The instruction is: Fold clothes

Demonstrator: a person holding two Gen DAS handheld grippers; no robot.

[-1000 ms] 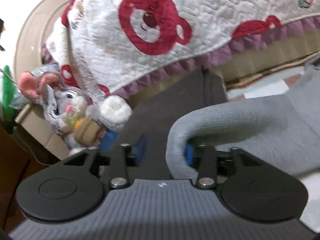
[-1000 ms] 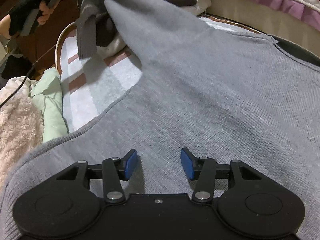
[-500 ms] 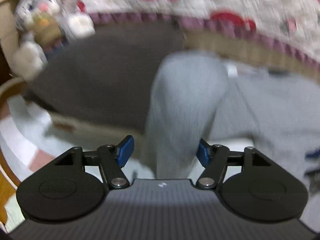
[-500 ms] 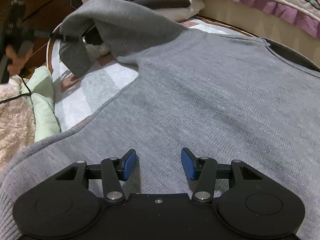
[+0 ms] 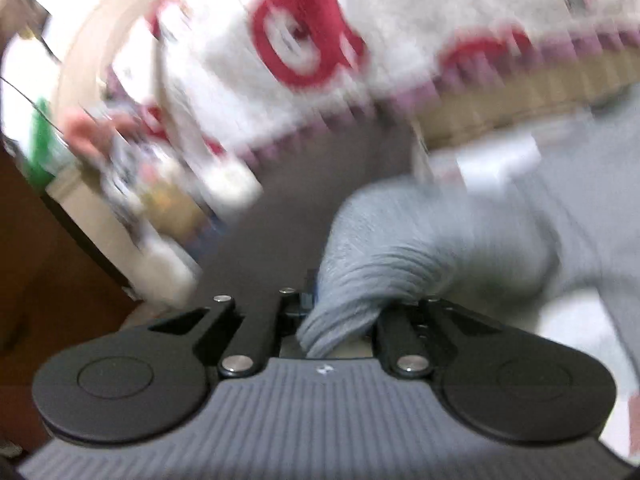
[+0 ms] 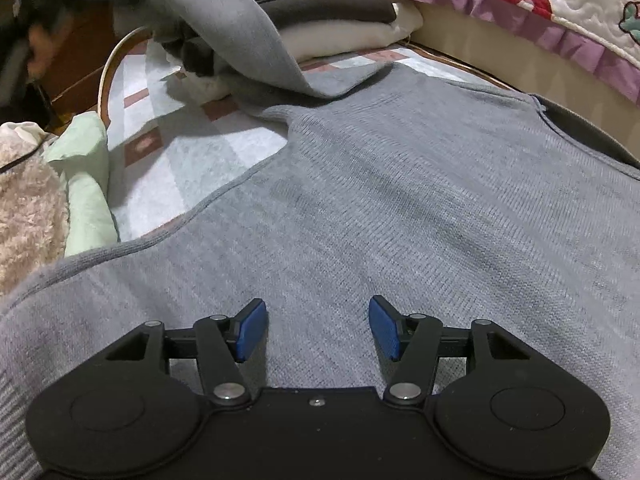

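One grey sweater (image 6: 400, 200): left hand-held gripper (image 5: 344, 308) clamps its sleeve (image 5: 384, 256); right hand-held gripper (image 6: 316, 328) gapes, empty.

Support surface: pale quilted mat with grey and reddish-brown squares (image 6: 160, 168), rim curved at 10 o'clock. Grey knit sweater (image 6: 400, 208) lies flat across it, centre to 3 o'clock. Folded mint-green cloth (image 6: 86, 184) sits at 9 o'clock; stack of folded dark brown and cream garments (image 6: 344, 20) at 12 o'clock.

Our left hand-held gripper (image 5: 344, 312) is clamped on the sleeve (image 5: 400, 248); our right hand-held gripper (image 6: 318, 330) gapes wide.
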